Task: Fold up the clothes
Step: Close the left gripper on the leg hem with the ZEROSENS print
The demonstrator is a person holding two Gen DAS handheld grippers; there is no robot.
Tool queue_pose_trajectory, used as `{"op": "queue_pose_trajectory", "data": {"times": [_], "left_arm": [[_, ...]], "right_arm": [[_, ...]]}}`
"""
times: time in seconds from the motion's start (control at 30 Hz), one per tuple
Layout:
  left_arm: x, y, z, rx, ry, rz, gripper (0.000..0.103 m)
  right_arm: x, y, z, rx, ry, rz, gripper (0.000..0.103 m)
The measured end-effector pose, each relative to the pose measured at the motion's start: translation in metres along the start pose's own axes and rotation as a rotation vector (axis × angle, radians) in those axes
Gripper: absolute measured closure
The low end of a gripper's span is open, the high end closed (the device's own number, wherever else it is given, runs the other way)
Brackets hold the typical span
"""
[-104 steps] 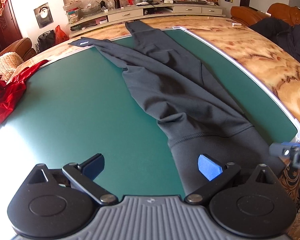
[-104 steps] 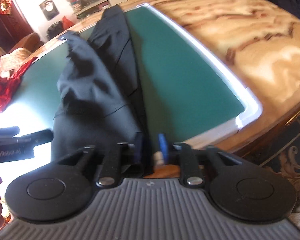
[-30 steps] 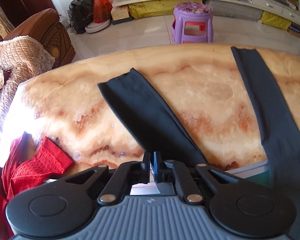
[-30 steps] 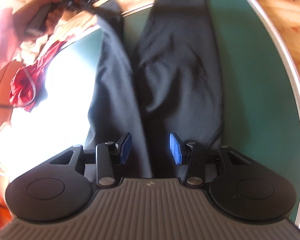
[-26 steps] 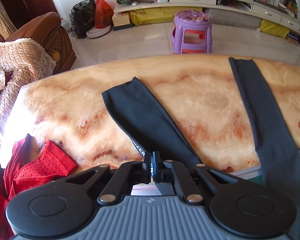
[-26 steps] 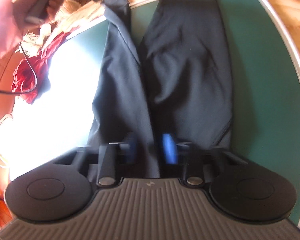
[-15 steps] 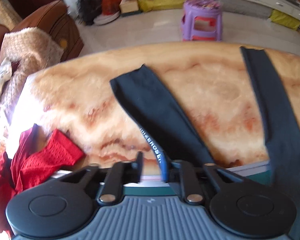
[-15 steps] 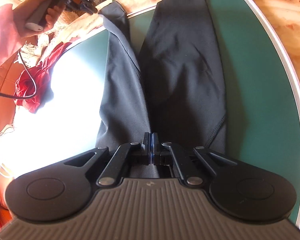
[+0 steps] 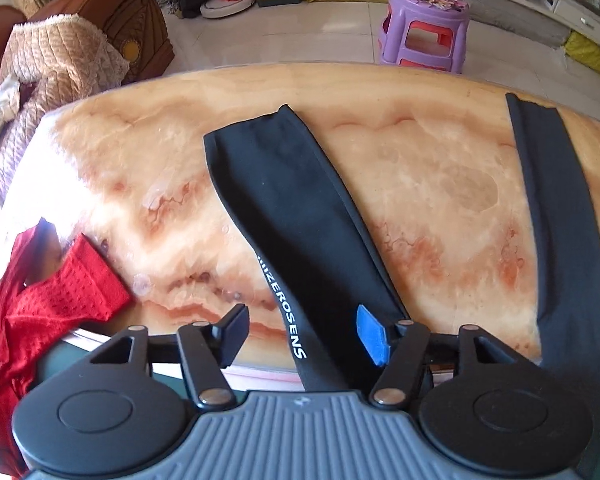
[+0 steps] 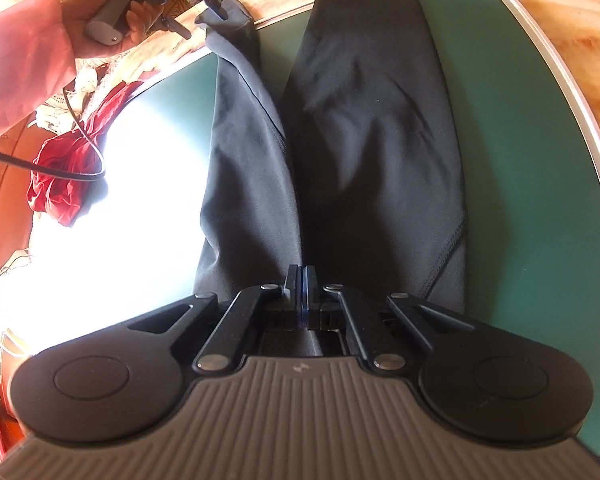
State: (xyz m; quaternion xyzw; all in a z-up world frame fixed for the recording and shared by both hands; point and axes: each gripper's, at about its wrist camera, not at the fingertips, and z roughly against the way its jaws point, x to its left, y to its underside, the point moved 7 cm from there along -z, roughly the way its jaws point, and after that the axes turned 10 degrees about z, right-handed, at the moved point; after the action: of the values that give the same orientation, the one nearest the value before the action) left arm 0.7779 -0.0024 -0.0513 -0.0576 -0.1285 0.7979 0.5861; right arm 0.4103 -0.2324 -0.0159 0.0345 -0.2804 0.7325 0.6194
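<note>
Black leggings (image 10: 364, 128) lie lengthwise on the green mat (image 10: 520, 168), their two legs side by side. In the left wrist view, one leg end (image 9: 284, 208) with white lettering lies on the marble tabletop (image 9: 440, 184), and the other leg (image 9: 560, 208) runs along the right. My left gripper (image 9: 302, 334) is open, its fingers either side of the lettered leg. It also shows in the right wrist view (image 10: 200, 12), held in a hand at the far leg end. My right gripper (image 10: 302, 292) is shut on the leggings at the crotch near the waist.
A red garment (image 9: 28, 312) lies bunched at the mat's left edge and shows in the right wrist view (image 10: 68, 168). A purple stool (image 9: 424, 28) and a brown sofa (image 9: 80, 40) stand beyond the table. A cable (image 10: 60, 172) trails from the left gripper.
My left gripper has opened and let go of the lettered leg end, which now lies flat on the marble. My right gripper closed on the leggings about half a second ago and stays shut.
</note>
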Motion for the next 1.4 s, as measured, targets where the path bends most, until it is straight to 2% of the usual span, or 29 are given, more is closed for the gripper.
{"op": "queue_pose_trajectory", "data": {"times": [0.03,0.07,0.1,0.2,0.37,0.43,0.53,0.7,0.8,0.9,1.03,1.13,1.27,1.4], "left_arm": [[-0.001,0.000,-0.002,0.007,-0.005,-0.006,0.063],[-0.003,0.000,-0.005,0.014,-0.010,-0.011,0.073],[-0.002,0.001,-0.009,0.028,-0.006,-0.006,0.091],[0.000,0.003,-0.011,0.025,0.006,0.003,0.100],[-0.001,0.005,0.008,-0.050,0.045,-0.035,0.102],[-0.004,0.006,0.027,-0.084,0.075,-0.050,0.102],[-0.017,0.007,0.063,-0.131,0.122,-0.096,0.102],[-0.062,0.002,0.117,-0.196,0.229,-0.139,0.102],[-0.103,0.003,0.129,-0.213,0.277,-0.187,0.102],[-0.147,0.009,0.119,-0.218,0.280,-0.240,0.102],[-0.196,0.021,0.080,-0.206,0.236,-0.301,0.101],[-0.220,0.032,0.059,-0.180,0.302,-0.324,0.100],[-0.226,0.046,0.049,-0.143,0.357,-0.307,0.097],[-0.207,0.046,0.057,-0.130,0.384,-0.261,0.093]], "right_arm": [[0.000,0.000,0.000,0.000,0.001,-0.001,0.100],[0.000,0.000,0.001,0.001,0.001,-0.002,0.101],[-0.001,0.000,0.001,0.000,0.006,-0.002,0.101],[-0.003,-0.002,-0.002,-0.004,0.012,-0.005,0.101],[-0.006,-0.002,0.000,-0.034,0.028,-0.023,0.101],[-0.011,-0.007,-0.005,-0.054,0.028,-0.048,0.101],[-0.015,-0.005,0.012,-0.095,0.023,-0.089,0.101],[-0.024,0.008,0.040,-0.131,0.052,-0.148,0.101],[-0.036,0.017,0.048,-0.139,0.082,-0.199,0.101],[-0.051,0.026,0.049,-0.135,0.118,-0.248,0.101],[-0.074,0.037,0.027,-0.071,0.140,-0.306,0.100],[-0.086,0.041,0.020,-0.081,0.167,-0.334,0.101],[-0.091,0.042,0.019,-0.091,0.152,-0.345,0.101],[-0.092,0.034,0.020,-0.131,0.165,-0.337,0.097]]}}
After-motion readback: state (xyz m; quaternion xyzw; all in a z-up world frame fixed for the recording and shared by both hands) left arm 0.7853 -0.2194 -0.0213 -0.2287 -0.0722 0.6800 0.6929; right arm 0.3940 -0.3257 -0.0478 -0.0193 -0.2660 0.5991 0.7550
